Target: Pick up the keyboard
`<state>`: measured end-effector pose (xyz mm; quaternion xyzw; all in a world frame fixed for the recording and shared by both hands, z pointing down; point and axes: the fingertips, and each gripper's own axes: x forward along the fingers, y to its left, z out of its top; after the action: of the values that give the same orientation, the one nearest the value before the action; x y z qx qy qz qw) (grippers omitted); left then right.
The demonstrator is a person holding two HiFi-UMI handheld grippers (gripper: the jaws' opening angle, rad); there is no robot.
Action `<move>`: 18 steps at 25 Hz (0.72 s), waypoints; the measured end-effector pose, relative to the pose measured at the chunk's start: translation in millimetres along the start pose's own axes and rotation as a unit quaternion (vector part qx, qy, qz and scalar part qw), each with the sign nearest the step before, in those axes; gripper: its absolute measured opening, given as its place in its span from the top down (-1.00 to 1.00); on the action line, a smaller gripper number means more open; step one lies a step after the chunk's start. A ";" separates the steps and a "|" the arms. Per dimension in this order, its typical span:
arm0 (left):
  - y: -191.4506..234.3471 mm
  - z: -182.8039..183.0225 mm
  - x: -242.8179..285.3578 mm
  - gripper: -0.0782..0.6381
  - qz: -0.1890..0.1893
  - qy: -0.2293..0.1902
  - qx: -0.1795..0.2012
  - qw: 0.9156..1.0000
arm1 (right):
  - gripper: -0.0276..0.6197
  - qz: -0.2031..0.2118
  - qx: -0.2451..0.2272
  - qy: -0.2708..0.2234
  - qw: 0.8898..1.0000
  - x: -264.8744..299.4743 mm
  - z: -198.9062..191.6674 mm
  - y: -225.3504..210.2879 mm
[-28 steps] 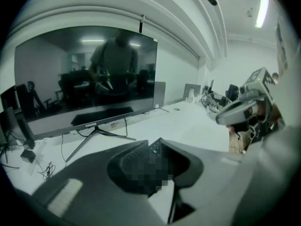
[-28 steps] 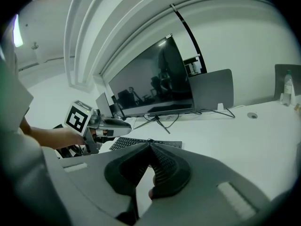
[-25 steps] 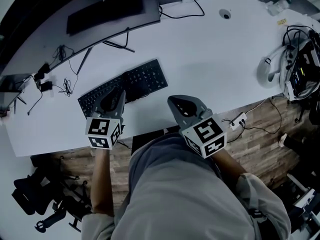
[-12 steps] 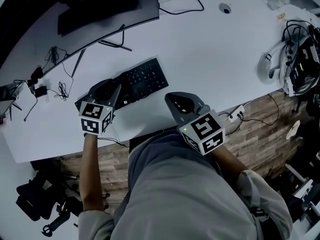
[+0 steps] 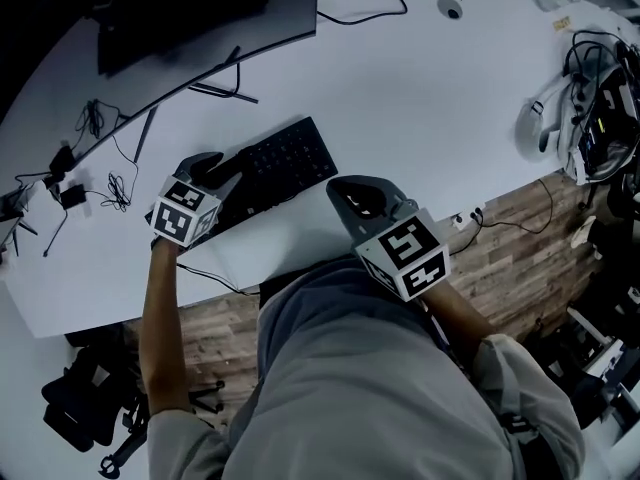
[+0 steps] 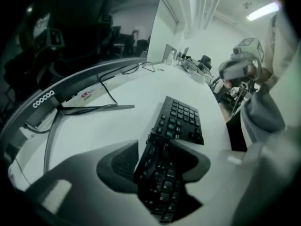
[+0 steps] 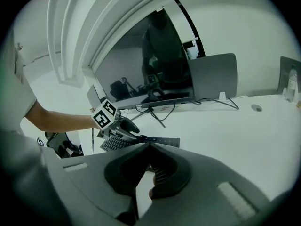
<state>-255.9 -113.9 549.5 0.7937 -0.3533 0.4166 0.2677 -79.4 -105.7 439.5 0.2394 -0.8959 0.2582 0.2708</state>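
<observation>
Jaws of the left gripper stand apart around the left end of the black keyboard, which shows between them in the left gripper view; I see no clear pinch on it yet. It lies flat on the white table, its length running from about 8 o'clock to 2 o'clock in the head view, at roughly 10 o'clock from the person's body. Judging from this, the step in hand is closing on that end. To do it well, the pads should sit square across the thin board, well in from the corner, before they close, since a grip on the very tip would let it twist out. Held by one end, the long board will likely sag at its far end, so a firm hold and a slow, level lift seem wise. At the keyboard's 4 o'clock, the right gripper hovers with its jaws together and nothing in them; it might support the free end. A dark monitor stands at the keyboard's 11 o'clock, well apart.
</observation>
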 end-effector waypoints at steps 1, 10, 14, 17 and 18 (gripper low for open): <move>0.9 -0.6 2.8 0.78 -0.015 0.006 0.000 1.000 | 0.91 -0.001 0.001 0.004 1.000 2.1 -0.9 -3.0; -2.6 3.9 11.5 0.78 -0.149 0.027 -0.018 0.988 | 0.91 -0.010 0.025 0.035 0.999 26.1 -10.4 -28.2; -8.2 2.5 12.1 0.78 -0.195 0.042 -0.013 0.980 | 0.91 -0.023 0.032 0.047 0.998 36.9 -13.9 -42.7; -16.3 -4.0 14.5 0.78 -0.232 0.066 -0.004 0.970 | 0.91 -0.027 0.033 0.047 0.998 40.8 -11.1 -45.9; -17.8 -6.9 16.6 0.78 -0.239 0.076 0.003 0.968 | 0.91 -0.027 0.033 0.046 0.998 41.5 -10.4 -45.6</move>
<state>-238.5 -103.7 564.8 0.8217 -0.1312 0.4008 0.3833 -80.4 -145.8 487.4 0.2603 -0.8666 0.2907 0.3111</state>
